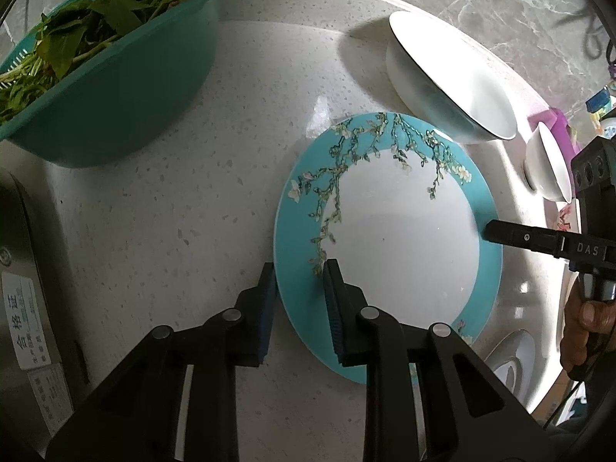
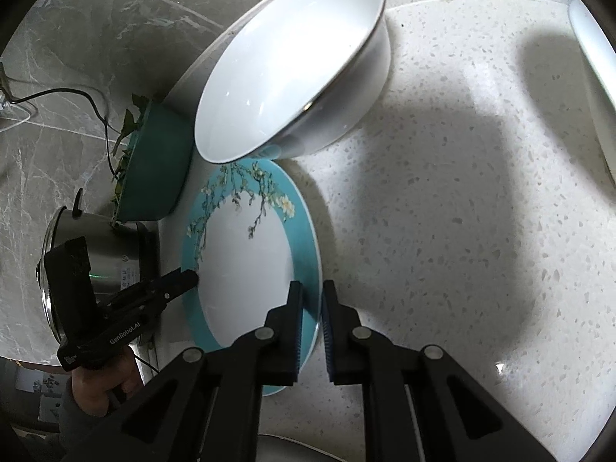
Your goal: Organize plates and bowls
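Note:
A teal-rimmed plate point(image 1: 389, 238) with a blossom pattern lies on the speckled white counter; it also shows in the right wrist view point(image 2: 246, 265). My left gripper point(image 1: 300, 288) straddles its left rim, one finger outside and one over the plate, with a gap around the rim. My right gripper point(image 2: 312, 308) straddles the opposite rim, jaws narrow around it; it also shows in the left wrist view point(image 1: 491, 231). A large white bowl point(image 1: 450, 77) sits just behind the plate, overlapping its far edge, and also shows in the right wrist view point(image 2: 292, 61).
A teal colander of greens point(image 1: 104, 61) stands at the back left. A steel pot point(image 2: 96, 258) stands by the plate's left side. A small white bowl point(image 1: 550, 165) sits at the right, beside the counter's edge.

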